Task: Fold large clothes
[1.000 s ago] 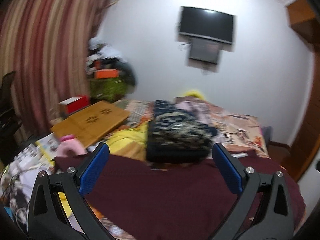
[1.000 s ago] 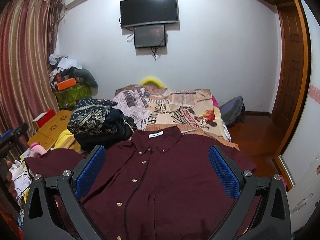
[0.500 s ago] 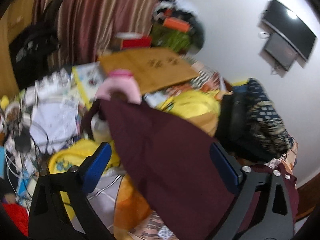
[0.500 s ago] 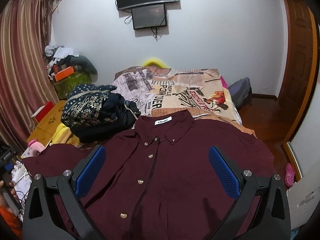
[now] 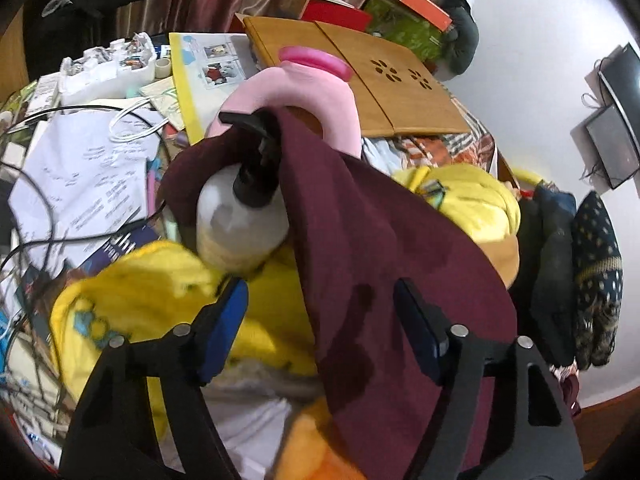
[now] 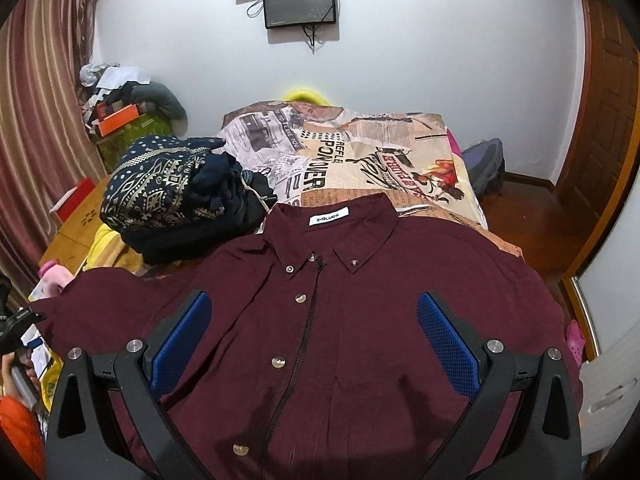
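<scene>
A dark maroon button-up shirt (image 6: 360,312) lies spread face up on the bed, collar toward the far wall. My right gripper (image 6: 314,340) is open above its chest, empty. In the left wrist view the shirt's left sleeve (image 5: 360,240) stretches off the bed edge and drapes over a white pump bottle (image 5: 240,216). My left gripper (image 5: 320,328) is open, its jaws either side of the sleeve, close above it and not closed on it.
A pile of dark patterned clothes (image 6: 176,200) sits left of the collar. A pink bottle (image 5: 304,80), a wooden lap desk (image 5: 380,80), papers and cables (image 5: 80,152) and yellow fabric (image 5: 140,300) crowd the bedside. A printed bedsheet (image 6: 360,160) covers the bed.
My left gripper has swung left and down from the bed view to the sleeve by the bedside clutter, and its jaws have narrowed. My right gripper has tilted down and closer over the shirt.
</scene>
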{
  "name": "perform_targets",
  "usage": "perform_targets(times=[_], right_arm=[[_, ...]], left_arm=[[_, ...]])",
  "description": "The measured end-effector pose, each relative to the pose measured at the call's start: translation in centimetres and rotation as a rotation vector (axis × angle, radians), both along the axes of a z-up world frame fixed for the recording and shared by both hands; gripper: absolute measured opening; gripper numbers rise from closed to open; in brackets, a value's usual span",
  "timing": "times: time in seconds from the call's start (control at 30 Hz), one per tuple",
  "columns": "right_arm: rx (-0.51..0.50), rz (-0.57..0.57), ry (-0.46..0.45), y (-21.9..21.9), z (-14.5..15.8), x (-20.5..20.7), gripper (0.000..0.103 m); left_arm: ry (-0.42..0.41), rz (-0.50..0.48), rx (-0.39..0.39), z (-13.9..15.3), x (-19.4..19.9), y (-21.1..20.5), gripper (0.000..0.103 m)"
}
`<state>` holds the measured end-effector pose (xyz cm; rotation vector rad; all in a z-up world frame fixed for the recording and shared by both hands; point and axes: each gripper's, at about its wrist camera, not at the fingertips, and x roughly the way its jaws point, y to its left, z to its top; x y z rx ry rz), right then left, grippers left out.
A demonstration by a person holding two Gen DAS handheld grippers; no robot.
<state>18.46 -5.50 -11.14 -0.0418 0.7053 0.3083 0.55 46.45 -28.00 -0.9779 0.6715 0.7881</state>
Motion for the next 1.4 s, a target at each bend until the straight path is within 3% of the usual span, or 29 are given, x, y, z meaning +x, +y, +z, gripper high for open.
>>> perform_targets(times=[0.17, 0.2, 0.27, 0.3, 0.63, 0.83, 1.03, 1.17, 1.3, 1.4], right_arm=[[-0.003, -0.002, -0.006, 0.1, 0.2, -0.1, 0.102], [-0.006, -0.002, -0.008, 0.1, 0.3, -0.1, 0.102], [-0.011, -0.002, -0.013, 0.1, 0.4, -0.2, 0.102], [-0.011, -0.002, -0.014, 0.0, 0.5, -0.3, 0.102], [-0.008, -0.012, -0.035, -0.8, 1.3, -0.9, 0.102], [-0.004, -0.029, -0.049, -2.1, 1.7, -1.2, 0.102], [0.012, -0.046, -0.058, -3.7, 1.9, -1.6, 0.102], [0.012, -0.044, -0.072, -4.7, 2.0, -1.8, 0.102], [0.000, -0.038, -0.083, -5.4, 1.9, -1.8, 0.102], [-0.002, -0.033, -0.082, -6.0, 1.6, -1.7, 0.102]], left_arm=[[-0.025, 0.005, -0.032, -0.9, 0.8, 2.0, 0.036], [-0.026, 0.000, -0.022, -0.7, 1.1, 2.1, 0.032], [-0.010, -0.024, 0.020, 0.3, 1.9, 1.9, 0.010], [0.000, -0.035, 0.042, 0.7, 2.2, 1.8, 0.006], [-0.045, -0.172, 0.392, 12.2, 6.4, -3.4, 0.002], [-0.170, -0.297, 0.535, 19.0, 8.2, -9.2, 0.002], [-0.252, -0.446, 0.615, 22.8, 10.0, -16.5, 0.002], [-0.278, -0.544, 0.667, 23.8, 11.4, -22.2, 0.002], [-0.310, -0.660, 0.664, 23.8, 12.4, -27.7, 0.002], [-0.327, -0.759, 0.616, 23.3, 13.8, -31.1, 0.002]])
